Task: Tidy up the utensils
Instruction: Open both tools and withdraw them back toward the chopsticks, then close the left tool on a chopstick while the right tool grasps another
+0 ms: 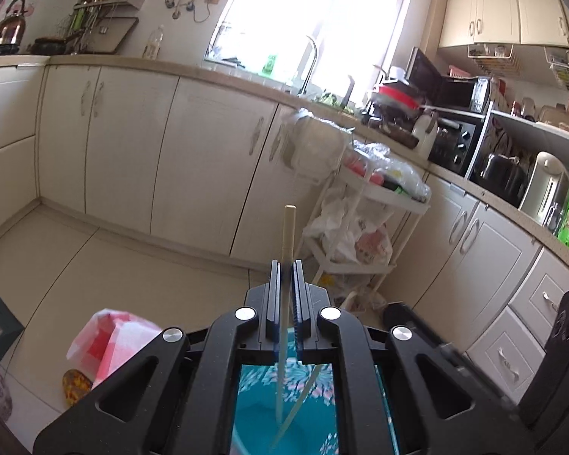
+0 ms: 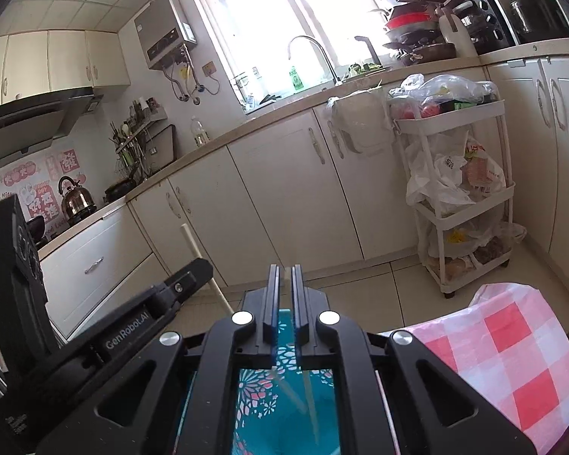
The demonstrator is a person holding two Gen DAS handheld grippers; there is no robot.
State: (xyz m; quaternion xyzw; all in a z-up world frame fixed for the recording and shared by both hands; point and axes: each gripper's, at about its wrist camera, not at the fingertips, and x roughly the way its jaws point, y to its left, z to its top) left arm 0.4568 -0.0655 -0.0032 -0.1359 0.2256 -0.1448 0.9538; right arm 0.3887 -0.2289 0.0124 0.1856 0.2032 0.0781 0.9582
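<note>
2 grippers are shown above a teal flower-patterned container (image 1: 315, 386), each carrying 1 chopstick. In the left wrist view, the left gripper (image 1: 285, 265) is pressed together on a pale chopstick (image 1: 287, 227), whose upper end rises above the jaws and whose lower end reaches down inside the container. A 2nd thin stick (image 1: 303, 394) is seen beside it, leaning inside the container. In the right wrist view, the right gripper (image 2: 284, 269) is likewise pinched on a faint pale chopstick (image 2: 284, 273), barely visible between the jaws, with 2 sticks (image 2: 307, 398) visible below over the container's teal interior. The left gripper (image 2: 163, 295) and its chopstick (image 2: 193, 246) appear left of the container in this view. A pink checked bag (image 2: 512, 360) lies right of the container.

Both chopsticks are judged to be on the way into the container. Risks: a thin, smooth chopstick may pivot in so narrow a pinch and catch the container's rim; release from too high may cause it to bounce out; the 2 grippers, held close together, may collide above the container.
</note>
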